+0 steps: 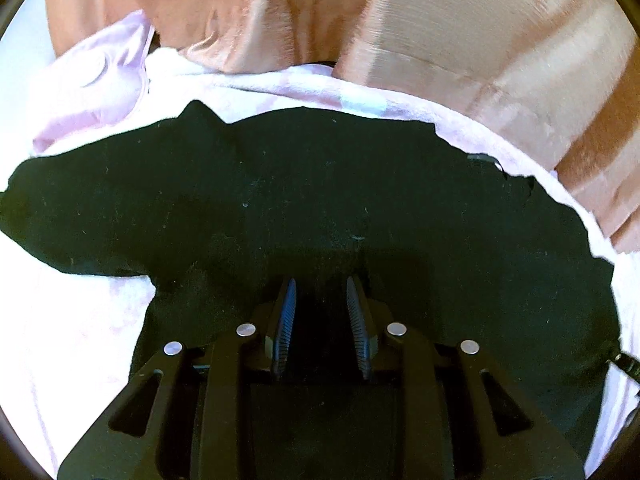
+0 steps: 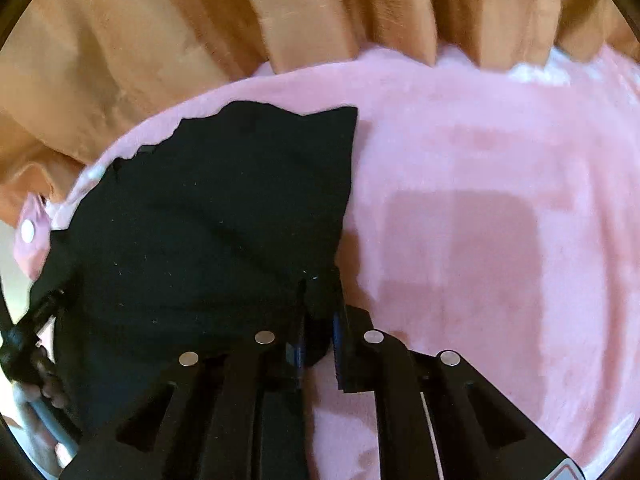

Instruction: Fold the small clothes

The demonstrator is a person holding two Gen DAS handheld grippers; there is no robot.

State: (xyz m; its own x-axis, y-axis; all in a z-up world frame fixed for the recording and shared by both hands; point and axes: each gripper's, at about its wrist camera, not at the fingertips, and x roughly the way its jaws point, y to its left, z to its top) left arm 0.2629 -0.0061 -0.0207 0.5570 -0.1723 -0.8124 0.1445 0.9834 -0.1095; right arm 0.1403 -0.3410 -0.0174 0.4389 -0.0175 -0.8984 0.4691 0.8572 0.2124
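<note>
— Closest in the left wrist view, what do you make out?

— Black linkages, then the left gripper [image 1: 321,286], its ribbed fingers [image 1: 287,312] parted with a clear gap between them. Nothing sits in that gap; they hover over the black garment [image 1: 304,200], and I cannot tell if the tips touch the cloth.

— And the other side?

— Same order in the right wrist view: dark arms first, then the right gripper [image 2: 320,300], jaws drawn in on a bunched fold at the black garment's [image 2: 208,220] lower right edge. A tuck of dark fabric is pinched between the fingers [image 2: 339,336].

— Where does the garment lie?

— Spread across a pink fluffy blanket [image 2: 480,220], which in the left view shows pale, almost white [image 1: 72,340]. The cloth runs wide across the left view, with a ragged-looking far edge and a pointed corner at upper left. In the right view it fills the left half, its right edge running straight up from the pinch.

— Beyond that?

— Past the blanket's far edge hangs an orange-tan curtain [image 2: 160,40] in folds, also seen peach-coloured in the left view [image 1: 480,40]. At the right view's far left edge, a blurred bit of the other tool shows.
</note>
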